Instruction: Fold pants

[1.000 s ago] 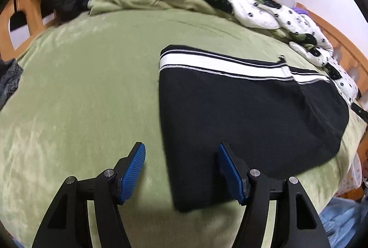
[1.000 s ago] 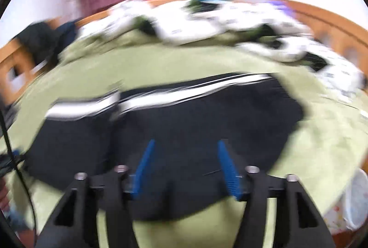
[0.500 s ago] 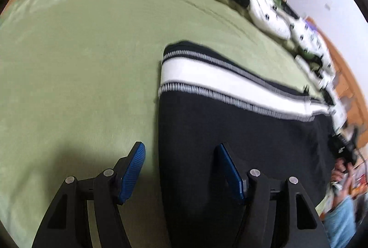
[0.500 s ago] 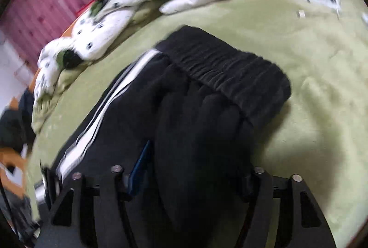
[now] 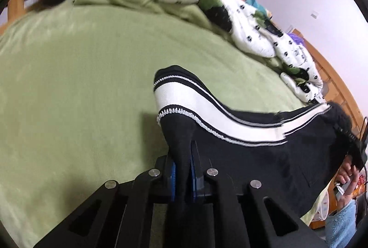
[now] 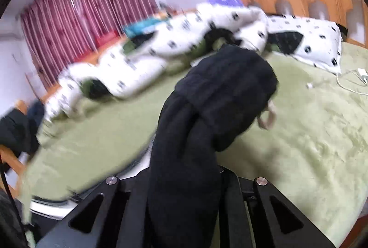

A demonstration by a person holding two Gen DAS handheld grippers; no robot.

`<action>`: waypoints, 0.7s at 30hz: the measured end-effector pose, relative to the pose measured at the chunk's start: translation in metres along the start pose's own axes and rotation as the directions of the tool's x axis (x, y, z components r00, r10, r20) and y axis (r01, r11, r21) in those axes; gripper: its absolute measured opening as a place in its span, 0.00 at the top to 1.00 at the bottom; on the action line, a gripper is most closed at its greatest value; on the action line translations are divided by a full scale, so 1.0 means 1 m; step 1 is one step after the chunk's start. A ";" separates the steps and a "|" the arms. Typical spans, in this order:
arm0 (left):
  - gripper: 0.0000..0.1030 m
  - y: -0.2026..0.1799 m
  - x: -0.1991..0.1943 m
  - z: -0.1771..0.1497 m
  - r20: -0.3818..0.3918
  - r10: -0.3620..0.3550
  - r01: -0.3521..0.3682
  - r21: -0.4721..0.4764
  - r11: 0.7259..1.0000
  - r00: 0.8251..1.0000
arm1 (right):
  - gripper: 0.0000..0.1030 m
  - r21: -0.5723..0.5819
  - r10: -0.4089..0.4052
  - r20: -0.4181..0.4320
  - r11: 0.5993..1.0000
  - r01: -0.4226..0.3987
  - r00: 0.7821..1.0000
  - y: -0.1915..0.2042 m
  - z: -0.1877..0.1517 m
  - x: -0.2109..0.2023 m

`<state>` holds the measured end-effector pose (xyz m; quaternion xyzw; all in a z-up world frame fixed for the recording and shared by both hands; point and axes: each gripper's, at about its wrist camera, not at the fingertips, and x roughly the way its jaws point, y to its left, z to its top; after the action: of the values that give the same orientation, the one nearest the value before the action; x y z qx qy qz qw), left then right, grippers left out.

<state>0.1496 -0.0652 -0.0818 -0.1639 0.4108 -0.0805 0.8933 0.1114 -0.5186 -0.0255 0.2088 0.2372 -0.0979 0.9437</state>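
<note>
Both tools [image 5: 182, 175] [image 6: 184, 179] now clamped on lifted pants [image 5: 253, 156], formerly flat.

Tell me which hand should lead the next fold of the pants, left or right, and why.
Probably left. The left tongs are shut on the striped hem end of the pants, with bare green bedspread ahead. The right tongs are closing on the bunched waistband, which fills that blurred view.

Both wrist views look down close over the same green bed [image 5: 80, 77].
</note>
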 end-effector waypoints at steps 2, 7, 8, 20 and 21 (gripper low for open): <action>0.91 0.002 -0.015 0.008 0.032 -0.010 0.010 0.005 1.000 0.999 | 0.88 -0.049 0.001 0.033 0.999 0.000 0.999 0.030 0.008 -0.014; 0.91 0.029 -0.062 0.030 0.105 0.055 -0.055 -0.003 0.998 0.993 | 0.88 -0.131 0.107 0.019 0.986 -0.103 0.994 0.107 0.027 -0.044; 0.91 0.038 -0.070 0.037 0.107 0.081 -0.080 -0.015 0.997 0.991 | 0.88 -0.118 0.156 0.012 0.981 -0.154 0.988 0.122 0.027 -0.051; 0.88 0.184 -0.067 0.023 0.019 0.374 -0.371 -0.094 0.924 0.927 | 0.88 -0.366 0.030 -0.260 0.922 -0.127 0.965 0.156 -0.107 0.055; 0.84 0.190 -0.060 0.018 0.008 0.399 -0.397 -0.087 0.914 0.917 | 0.86 -0.355 0.001 -0.276 0.929 -0.103 0.961 0.144 -0.116 0.067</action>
<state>0.1261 0.1330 -0.0967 -0.1151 0.4272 0.1221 0.8884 0.1636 -0.3448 -0.1008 0.0469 0.3724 0.0026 0.9269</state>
